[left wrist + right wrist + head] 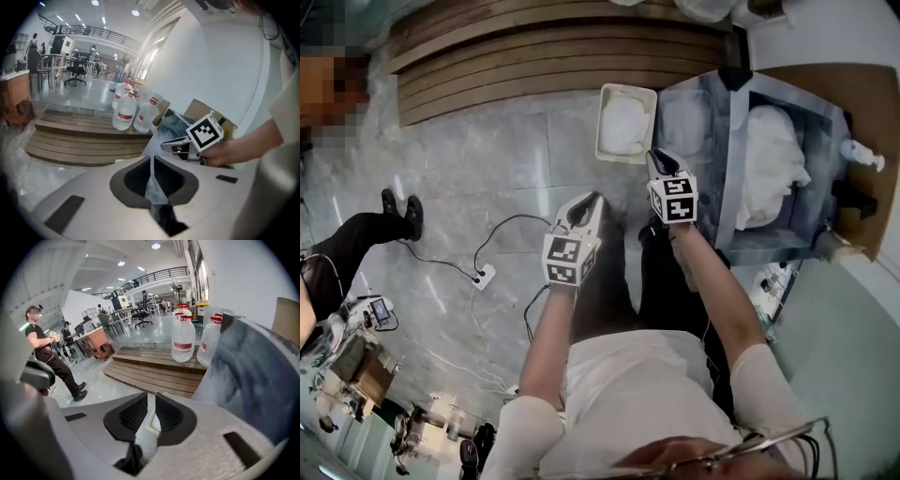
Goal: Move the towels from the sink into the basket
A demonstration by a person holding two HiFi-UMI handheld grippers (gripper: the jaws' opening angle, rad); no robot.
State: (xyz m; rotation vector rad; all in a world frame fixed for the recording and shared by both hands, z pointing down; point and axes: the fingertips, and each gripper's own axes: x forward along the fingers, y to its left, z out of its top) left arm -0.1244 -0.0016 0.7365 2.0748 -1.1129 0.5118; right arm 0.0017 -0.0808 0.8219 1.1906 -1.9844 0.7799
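Observation:
The grey sink (731,159) stands at the right of the head view with crumpled white towels (772,164) inside it. To its left on the floor sits a white basket (605,112) holding a white towel (625,122). My right gripper (653,156) hangs between the basket and the sink, with its jaws together and nothing in them (152,397). Lower left of it, my left gripper (592,199) is over the floor, also shut and empty (152,159). The left gripper view shows the right gripper (168,146) in front of the sink (176,123).
Wooden steps (562,56) run behind the basket, with large water bottles (125,110) on them. A power strip with cables (484,276) lies on the floor at the left. Another person's legs (366,230) are at the far left. A pump bottle (862,153) stands beside the sink.

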